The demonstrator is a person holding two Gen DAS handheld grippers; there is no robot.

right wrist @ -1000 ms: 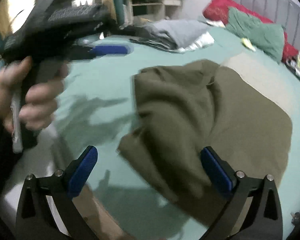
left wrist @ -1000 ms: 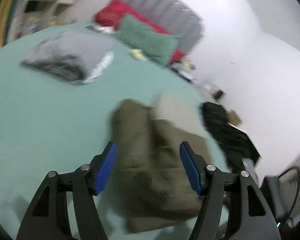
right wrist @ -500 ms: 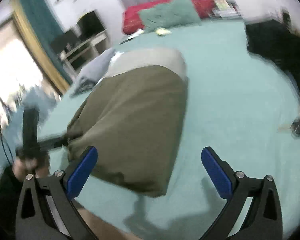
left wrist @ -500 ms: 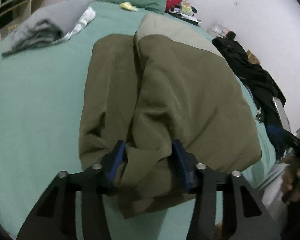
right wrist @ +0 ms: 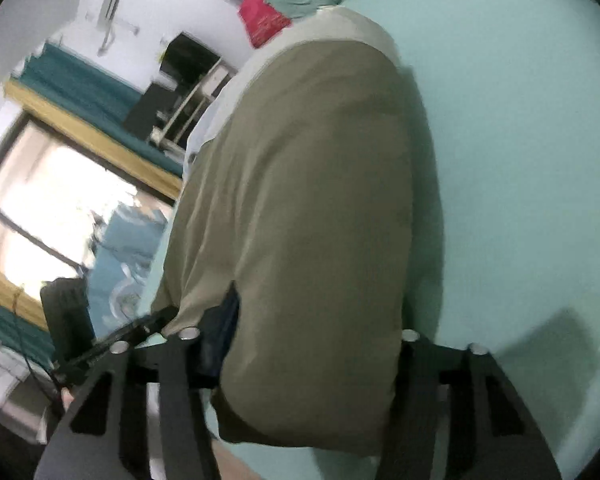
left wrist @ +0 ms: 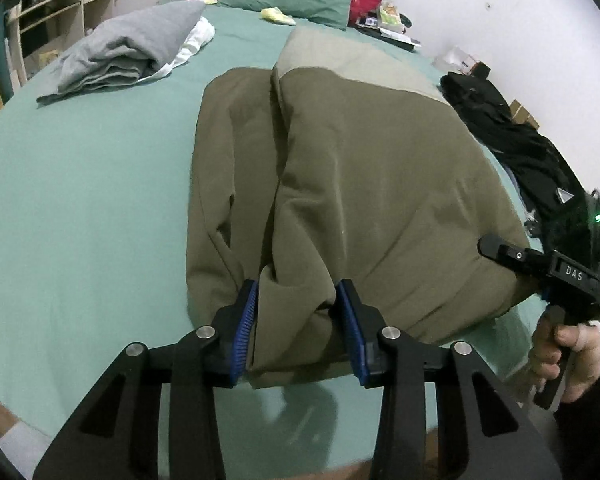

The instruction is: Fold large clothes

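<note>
Gripping near hem fold of olive garment, left gripper pads press bunched cloth; jaws just closed further. Garment lies on green bedsheet.
Right wrist view: right gripper jaws just narrowed, clamped on garment's near corner; blurred.

garment: olive-green jacket with a paler beige band at its far end | state: folded lengthwise, one narrower layer showing along its left side | pose: flat, long axis running away from the near edge | place: on the green bed sheet, near end bunched
</note>
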